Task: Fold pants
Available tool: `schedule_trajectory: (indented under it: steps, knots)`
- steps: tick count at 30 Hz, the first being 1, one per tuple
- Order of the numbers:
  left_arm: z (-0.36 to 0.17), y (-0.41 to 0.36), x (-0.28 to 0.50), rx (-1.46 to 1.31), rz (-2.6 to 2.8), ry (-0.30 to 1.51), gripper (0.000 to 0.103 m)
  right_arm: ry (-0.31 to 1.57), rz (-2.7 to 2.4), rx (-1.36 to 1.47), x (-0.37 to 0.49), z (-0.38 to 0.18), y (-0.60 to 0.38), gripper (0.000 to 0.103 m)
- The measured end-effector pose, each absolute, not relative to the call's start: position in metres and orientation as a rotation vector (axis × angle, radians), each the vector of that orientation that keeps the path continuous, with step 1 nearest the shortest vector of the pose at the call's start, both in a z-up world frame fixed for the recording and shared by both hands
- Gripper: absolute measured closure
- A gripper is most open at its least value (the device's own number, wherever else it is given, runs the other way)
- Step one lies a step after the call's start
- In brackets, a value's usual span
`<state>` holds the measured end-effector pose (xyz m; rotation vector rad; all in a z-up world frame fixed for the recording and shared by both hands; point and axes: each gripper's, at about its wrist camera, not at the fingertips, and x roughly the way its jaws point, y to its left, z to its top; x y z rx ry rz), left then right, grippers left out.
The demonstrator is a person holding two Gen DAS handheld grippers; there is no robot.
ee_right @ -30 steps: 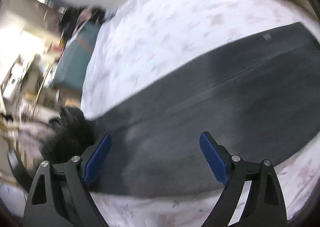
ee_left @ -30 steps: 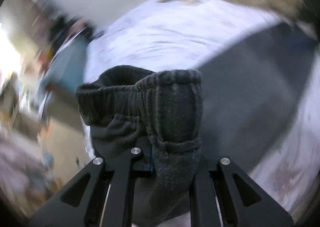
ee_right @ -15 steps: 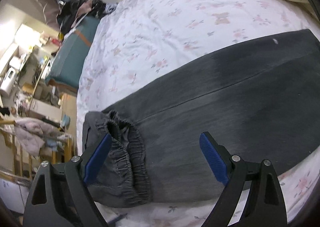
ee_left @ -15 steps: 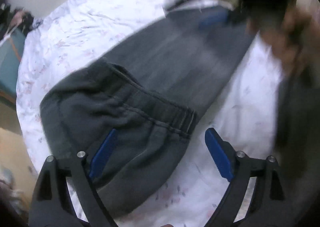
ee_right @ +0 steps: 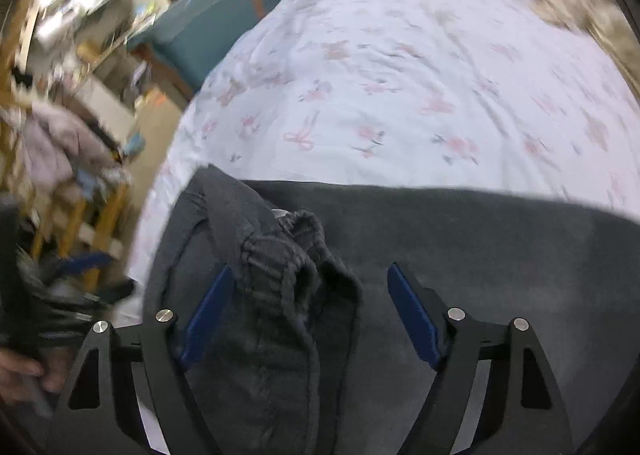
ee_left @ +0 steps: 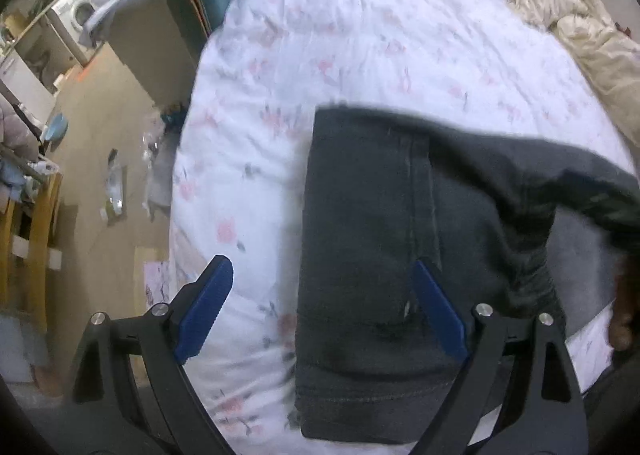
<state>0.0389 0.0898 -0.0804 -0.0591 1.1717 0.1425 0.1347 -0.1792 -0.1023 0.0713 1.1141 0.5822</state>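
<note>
Since a second ago the left tool [ee_left: 322, 309] has let go of the bunched waistband it was clamped on; its blue pads now stand wide apart, nothing between them, hovering over the near edge of the bed. Right tool [ee_right: 308, 315] was spread then and is spread now, but the view has swung so the waistband sits between its pads.

Bed [ee_left: 360, 55] fills most of both views, white sheet with pink flower print, wrinkled.

Pants [ee_left: 372, 235], dark grey sweat fabric, lie on the bed at its near side. In the left wrist view a flat folded panel with a stitched seam runs toward the camera, hem at the bottom; the right pad of the left tool is over it, the left pad over bare sheet. Blurred dark sleeve crosses top right of the pants.

In the right wrist view the pants [ee_right: 480, 255] stretch to the right across the bed, and the waistband [ee_right: 280, 255], gathered elastic, is folded back on top in a lumpy heap. Cannot tell if the pads touch the cloth.

Beige blanket [ee_left: 580, 23] crumpled at the far corner of the bed.

Teal furniture [ee_right: 208, 27] beside the bed, left side.

Wooden chair [ee_left: 32, 223] on the floor at left, cluttered room behind, blurred.
</note>
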Motion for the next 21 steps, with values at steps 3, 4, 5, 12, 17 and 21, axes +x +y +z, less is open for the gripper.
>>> schedule_trajectory:
  steps: [3, 4, 5, 12, 17, 21]
  knots:
    - [-0.074, 0.086, 0.042, -0.050, 0.164, 1.142, 0.014, 1.148, 0.660, 0.058, 0.147, -0.121, -0.163, 0.072]
    - [-0.075, 0.089, 0.045, -0.052, 0.170, 1.147, 0.014, 1.155, 0.662, 0.075, 0.150, -0.124, -0.163, 0.075]
    - [-0.077, 0.091, 0.045, -0.055, 0.173, 1.157, 0.014, 1.129, 0.679, 0.111, 0.152, -0.120, -0.167, 0.084]
    - [-0.088, 0.094, 0.041, -0.040, 0.183, 1.194, 0.014, 1.137, 0.512, 0.114, 0.167, -0.129, -0.177, 0.085]
    - [-0.087, 0.126, 0.042, -0.147, 0.265, 1.201, 0.014, 1.178, 0.488, 0.202, 0.167, -0.135, -0.194, 0.060]
    - [-0.099, 0.139, 0.034, -0.235, 0.252, 1.254, 0.014, 1.187, 0.488, 0.220, 0.153, -0.096, -0.214, 0.048]
